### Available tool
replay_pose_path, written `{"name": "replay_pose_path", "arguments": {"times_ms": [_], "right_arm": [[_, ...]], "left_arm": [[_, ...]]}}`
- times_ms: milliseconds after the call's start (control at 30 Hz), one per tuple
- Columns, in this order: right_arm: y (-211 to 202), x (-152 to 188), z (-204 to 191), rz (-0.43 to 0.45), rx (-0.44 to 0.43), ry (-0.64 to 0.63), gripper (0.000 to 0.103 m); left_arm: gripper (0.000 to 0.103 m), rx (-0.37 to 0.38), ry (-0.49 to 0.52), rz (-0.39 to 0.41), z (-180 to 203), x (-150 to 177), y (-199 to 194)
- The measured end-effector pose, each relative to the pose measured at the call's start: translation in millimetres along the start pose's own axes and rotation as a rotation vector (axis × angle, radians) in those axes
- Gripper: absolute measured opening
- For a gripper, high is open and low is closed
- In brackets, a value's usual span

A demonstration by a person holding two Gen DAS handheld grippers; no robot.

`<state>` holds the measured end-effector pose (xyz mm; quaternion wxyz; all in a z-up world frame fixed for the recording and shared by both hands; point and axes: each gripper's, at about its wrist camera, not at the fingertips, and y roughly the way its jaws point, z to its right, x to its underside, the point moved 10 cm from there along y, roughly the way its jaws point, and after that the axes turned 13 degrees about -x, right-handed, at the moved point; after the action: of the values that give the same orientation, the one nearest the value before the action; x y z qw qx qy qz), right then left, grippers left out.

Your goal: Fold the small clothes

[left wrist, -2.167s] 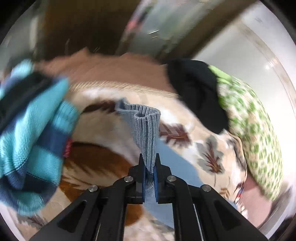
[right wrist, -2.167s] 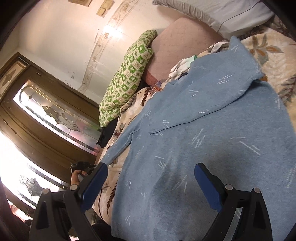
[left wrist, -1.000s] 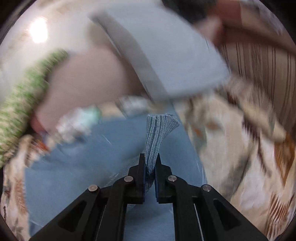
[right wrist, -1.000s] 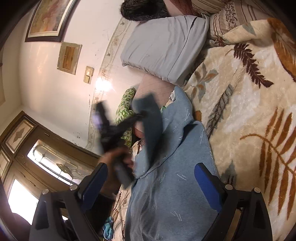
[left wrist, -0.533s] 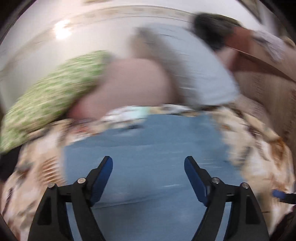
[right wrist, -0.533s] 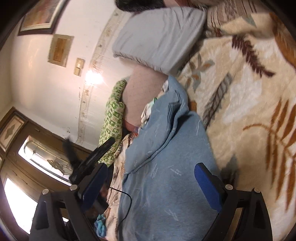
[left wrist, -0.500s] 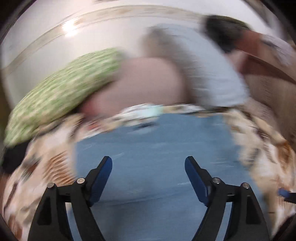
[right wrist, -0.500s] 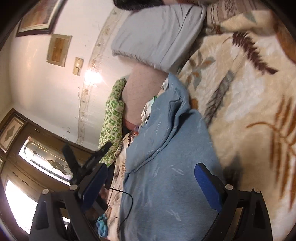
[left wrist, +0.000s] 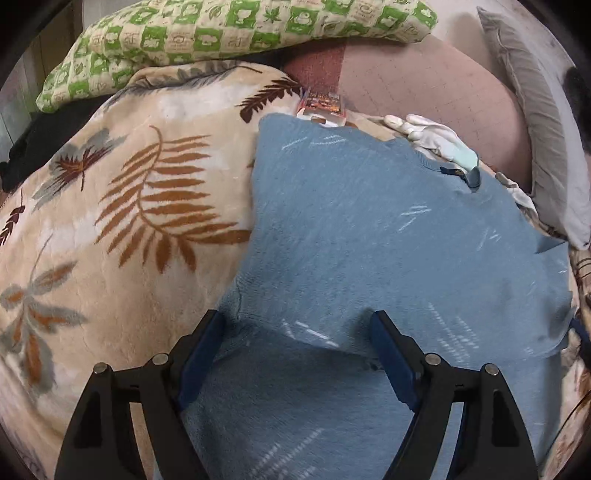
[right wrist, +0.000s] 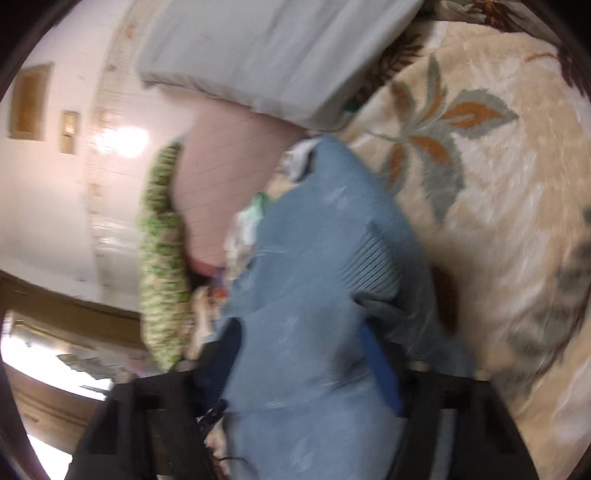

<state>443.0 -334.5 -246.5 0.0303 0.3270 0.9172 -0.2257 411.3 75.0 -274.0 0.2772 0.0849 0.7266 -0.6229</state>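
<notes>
left gripper [left wrist: 297,332] fingers spread, right gripper [right wrist: 303,350] likewise

No readable text in either view. Blue sweater [left wrist: 369,229] has a small dark neck label [left wrist: 452,171] with gold marks, too small to make out. A red-orange printed packet [left wrist: 321,103] sits at the sweater's far edge; its print is illegible. Right wrist view is motion-blurred; the wall frames [right wrist: 27,101] show no legible writing.

place: home bedroom | evidence: leaf-print blanket [left wrist: 110,229], pillows [left wrist: 236,33]
</notes>
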Motion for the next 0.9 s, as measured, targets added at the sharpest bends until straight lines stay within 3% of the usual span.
{"name": "replay_pose_path", "arguments": {"times_ms": [33, 67, 133, 267, 333, 367, 433, 500, 533, 567, 633, 667, 800, 900], "right_arm": [[2, -4, 11, -0.01, 0.066, -0.001, 0.017], [2, -7, 17, -0.015, 0.101, -0.005, 0.007], [0, -15, 16, -0.015, 0.155, -0.072, 0.004], [-18, -40, -12, 0.093, 0.232, -0.265, 0.004], [-11, -41, 3, 0.053, 0.317, -0.31, 0.004], [-5, -35, 9, 0.012, 0.284, -0.29, 0.005], [-15, -27, 9, 0.035, 0.262, -0.294, 0.006], [-34, -20, -1, 0.088, 0.185, -0.255, 0.022], [-43, -17, -8, 0.109, 0.15, -0.229, 0.067], [-53, -14, -15, 0.129, 0.122, -0.206, 0.103], [-56, -6, -32, 0.175, 0.072, -0.175, 0.103], [-52, 1, -41, 0.147, 0.037, -0.169, 0.103], [-16, 19, -40, 0.031, 0.037, -0.102, 0.101], [2, 22, -28, 0.017, 0.053, -0.036, 0.095]], "left_arm": [[0.082, -0.007, 0.016, 0.019, 1, 1, -1], [0.082, -0.012, 0.026, 0.024, 2, 2, -2], [0.082, -0.015, 0.031, 0.032, 3, 3, -3], [0.083, -0.022, 0.032, 0.046, 2, 5, -5], [0.083, -0.028, 0.041, 0.052, 1, 2, -6], [0.083, -0.029, 0.041, 0.052, 1, 2, -6], [0.083, -0.028, 0.038, 0.045, 0, 1, -7], [0.083, -0.028, 0.038, 0.046, 1, 0, -6], [0.083, -0.027, 0.04, 0.049, 1, -1, -5], [0.084, -0.026, 0.041, 0.056, 1, 0, -6], [0.084, -0.024, 0.041, 0.063, 1, -1, -6], [0.084, -0.023, 0.039, 0.065, 1, -1, -6], [0.084, -0.013, 0.037, 0.079, 1, -1, -8], [0.085, 0.006, 0.035, 0.1, 0, -1, -9]]}}
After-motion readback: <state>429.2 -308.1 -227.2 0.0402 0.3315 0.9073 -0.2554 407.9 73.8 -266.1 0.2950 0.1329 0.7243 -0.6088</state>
